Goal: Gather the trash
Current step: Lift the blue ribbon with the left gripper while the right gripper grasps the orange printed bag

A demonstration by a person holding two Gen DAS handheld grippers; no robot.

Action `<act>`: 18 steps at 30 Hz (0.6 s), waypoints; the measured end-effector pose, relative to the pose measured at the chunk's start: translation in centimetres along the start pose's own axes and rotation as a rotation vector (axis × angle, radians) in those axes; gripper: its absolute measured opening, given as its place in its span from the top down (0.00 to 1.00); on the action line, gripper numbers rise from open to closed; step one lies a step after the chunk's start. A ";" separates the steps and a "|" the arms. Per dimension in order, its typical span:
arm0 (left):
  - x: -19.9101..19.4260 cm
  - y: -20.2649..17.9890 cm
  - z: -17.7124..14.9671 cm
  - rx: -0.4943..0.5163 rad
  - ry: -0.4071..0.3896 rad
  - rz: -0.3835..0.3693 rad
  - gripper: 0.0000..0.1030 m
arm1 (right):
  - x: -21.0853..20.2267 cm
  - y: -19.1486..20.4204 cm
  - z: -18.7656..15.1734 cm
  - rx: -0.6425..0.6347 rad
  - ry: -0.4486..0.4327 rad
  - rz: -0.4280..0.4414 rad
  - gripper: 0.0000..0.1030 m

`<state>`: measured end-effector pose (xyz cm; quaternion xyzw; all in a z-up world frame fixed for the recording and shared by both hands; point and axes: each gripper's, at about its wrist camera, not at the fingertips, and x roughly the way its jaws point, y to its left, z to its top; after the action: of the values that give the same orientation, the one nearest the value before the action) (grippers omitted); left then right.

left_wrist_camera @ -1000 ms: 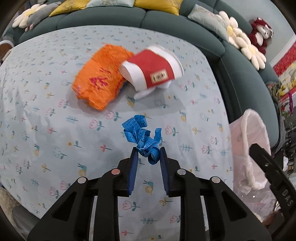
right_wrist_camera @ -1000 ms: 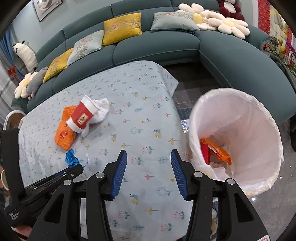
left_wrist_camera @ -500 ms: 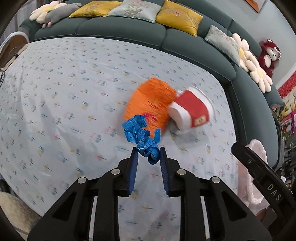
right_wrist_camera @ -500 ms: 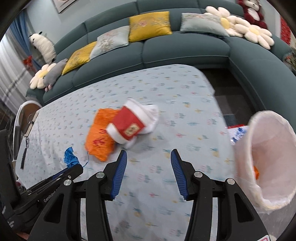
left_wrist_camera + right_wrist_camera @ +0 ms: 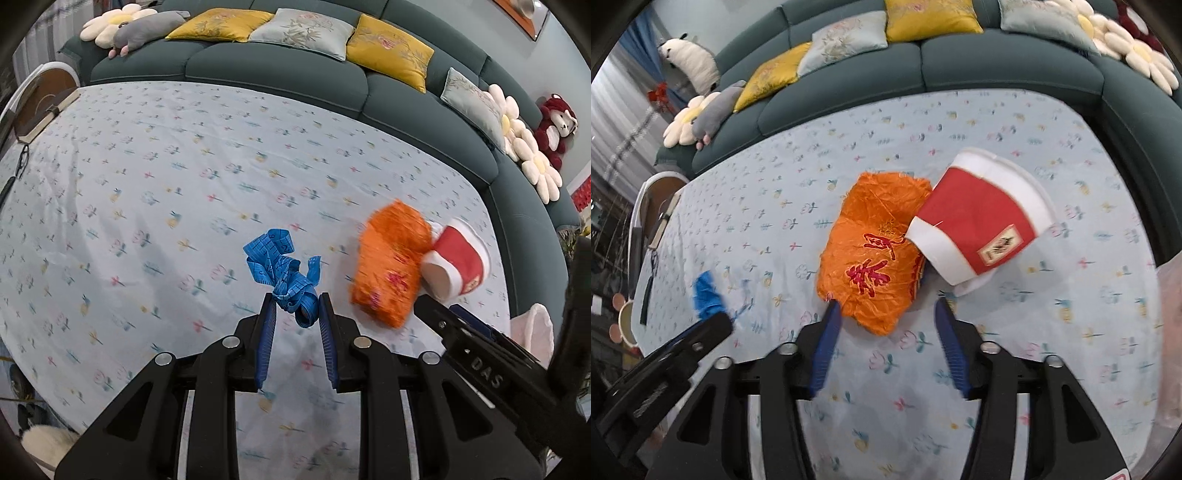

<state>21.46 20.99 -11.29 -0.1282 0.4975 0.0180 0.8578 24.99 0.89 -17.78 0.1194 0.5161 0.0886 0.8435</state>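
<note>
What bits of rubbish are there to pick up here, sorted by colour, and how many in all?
Blue: 1, the crumpled blue tape, pinched in the left claw.
Orange: 1, the orange wrapper lying on the tablecloth.
Red and white: 1, the paper cup tipped on its side against the wrapper.
Total: 3

Blue measuring tape (image 5: 282, 275); orange wrapper (image 5: 875, 251), red characters; red-and-white paper cup (image 5: 979, 221); pale-blue floral tablecloth (image 5: 184, 192); teal sofa (image 5: 280, 70).

Bin liner (image 5: 533, 325) cut off at 3 o'clock behind right gripper (image 5: 458, 314); orange packet (image 5: 389, 264) and cup (image 5: 458, 266) motion-blurred.
</note>
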 end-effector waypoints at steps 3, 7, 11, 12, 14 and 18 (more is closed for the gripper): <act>0.3 0.6 0.3 0.004 -0.003 -0.011 0.78 | 1.6 0.0 0.4 0.037 0.019 -0.002 0.39; 0.5 1.0 0.5 0.009 -0.006 -0.024 0.77 | 3.8 -0.1 0.8 0.082 0.046 -0.017 0.35; 0.7 1.2 0.2 0.006 0.000 -0.034 0.78 | 4.9 0.1 0.7 0.093 0.044 -0.030 0.35; 0.7 1.2 0.1 0.006 0.002 -0.034 0.78 | 4.9 0.4 0.7 0.078 0.044 -0.034 0.42; 0.8 1.3 -0.1 0.004 0.005 -0.033 0.78 | 5.0 0.8 0.7 0.067 0.059 -0.012 0.60; 0.4 1.1 -0.4 0.003 0.005 -0.031 0.78 | 4.1 1.3 0.7 0.056 0.056 0.022 0.77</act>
<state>21.17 21.95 -12.04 -0.1348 0.4977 0.0035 0.8568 27.43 3.17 -20.62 0.1462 0.5405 0.0864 0.8241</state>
